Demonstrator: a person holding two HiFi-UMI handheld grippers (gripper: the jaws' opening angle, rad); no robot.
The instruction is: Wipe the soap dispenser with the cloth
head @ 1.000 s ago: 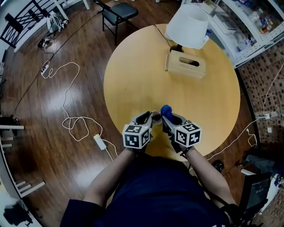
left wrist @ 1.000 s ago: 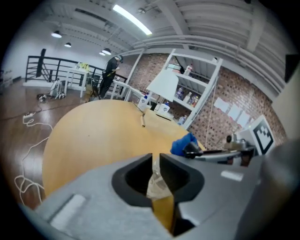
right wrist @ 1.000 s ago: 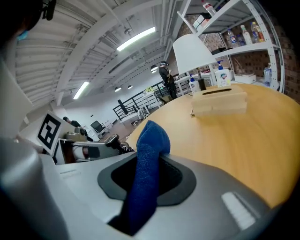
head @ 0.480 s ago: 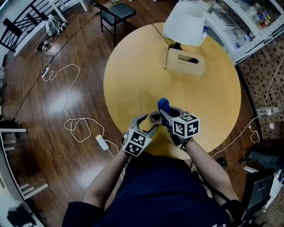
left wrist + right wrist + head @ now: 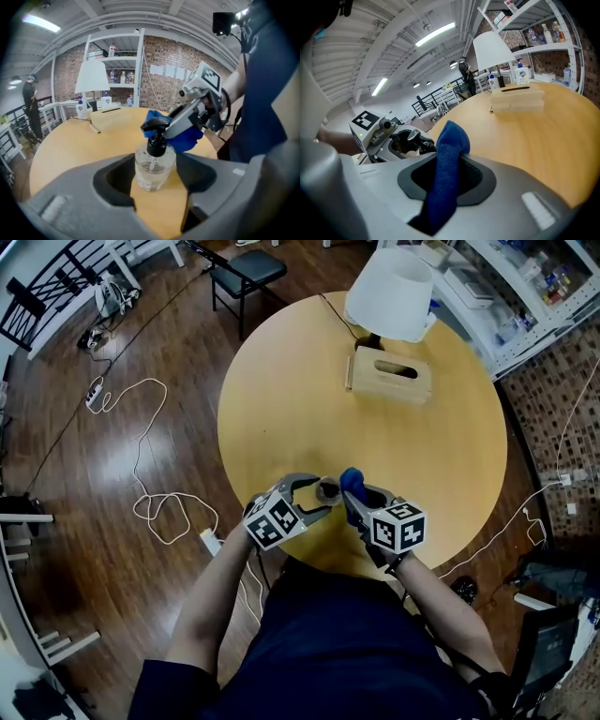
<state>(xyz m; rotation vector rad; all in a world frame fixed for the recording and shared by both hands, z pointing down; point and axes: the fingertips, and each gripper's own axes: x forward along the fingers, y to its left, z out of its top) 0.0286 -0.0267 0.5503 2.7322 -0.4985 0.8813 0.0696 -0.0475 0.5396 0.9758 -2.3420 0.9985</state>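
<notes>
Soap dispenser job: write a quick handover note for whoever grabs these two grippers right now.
Left gripper: its jaws have just been opening and are open now. The soap dispenser stands upright between them on the table, not pinched.
Right gripper: shut on the blue cloth, which sticks out past the jaws close beside the pump head. Whether it touches the pump cannot be told.
Done: the cloth is in the grip and at the dispenser. How much has been wiped cannot be told.
Left: steady the dispenser, probably by closing the left jaws on it, then wipe body and pump with the cloth.
</notes>
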